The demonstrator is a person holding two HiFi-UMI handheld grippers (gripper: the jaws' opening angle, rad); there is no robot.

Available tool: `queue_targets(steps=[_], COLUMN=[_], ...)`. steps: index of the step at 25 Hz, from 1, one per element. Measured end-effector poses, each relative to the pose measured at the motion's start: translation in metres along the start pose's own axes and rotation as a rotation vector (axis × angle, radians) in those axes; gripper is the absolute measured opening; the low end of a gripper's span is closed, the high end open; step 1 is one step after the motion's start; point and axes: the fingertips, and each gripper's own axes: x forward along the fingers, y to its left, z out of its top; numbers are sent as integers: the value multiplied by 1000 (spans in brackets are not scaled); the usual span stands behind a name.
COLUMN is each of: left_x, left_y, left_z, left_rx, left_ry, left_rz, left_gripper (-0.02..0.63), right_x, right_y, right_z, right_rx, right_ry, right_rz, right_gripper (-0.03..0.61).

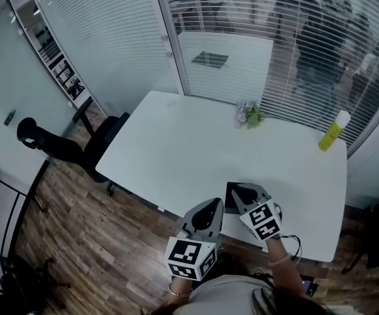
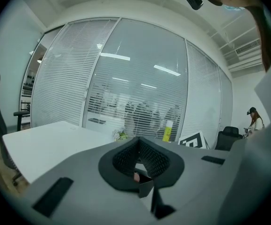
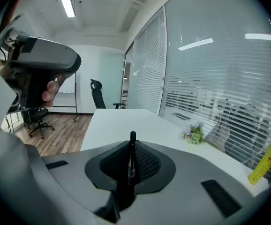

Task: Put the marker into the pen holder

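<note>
- Since no pen holder shows in any view, the tabletop (image 1: 176, 149) carries only flowers (image 1: 249, 115) and a yellow bottle (image 1: 332, 131).
- Left gripper (image 2: 138, 146) is clenched on nothing, apparently kept spare.
- Right gripper (image 3: 131, 149) clamps the marker (image 3: 131, 159) upright by its lower barrel, probably so it can drop in end first.

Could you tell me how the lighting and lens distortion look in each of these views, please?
Head view: soft, even light; the white table is bright without glare, and the blinds bow toward the edges. Left gripper view: heavy fisheye with a black rim, and bright light streaks on the glass wall. Right gripper view: the same fisheye; the marker between the jaws is sharp, and the ceiling lamp is blown out.
</note>
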Motion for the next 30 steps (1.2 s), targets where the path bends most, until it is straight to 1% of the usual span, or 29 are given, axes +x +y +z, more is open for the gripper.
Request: queue_targets(steps=[8,12,16,21,30], left_x=[6,8,8,8,7], left_y=[-1,-1,-1,2,6], left_z=[-3,-3,-4,-2,-4], left_rx=[-2,-6,-8,-12,-25], left_ry=[11,15,16,14,13], left_rz=[-11,-16,-17,-15,-2], left_gripper=[18,18,18,18,18], right_x=[4,6,7,10,12], right_y=[-4,-3,0,3,7], right_z=[-4,-6,-8,-8,-12], right_rx=[14,4,-34,-113,-143], right_ry=[31,65,104,155,190], right_rz=[2,1,14,28,50], right_gripper=[57,57,57,60,74])
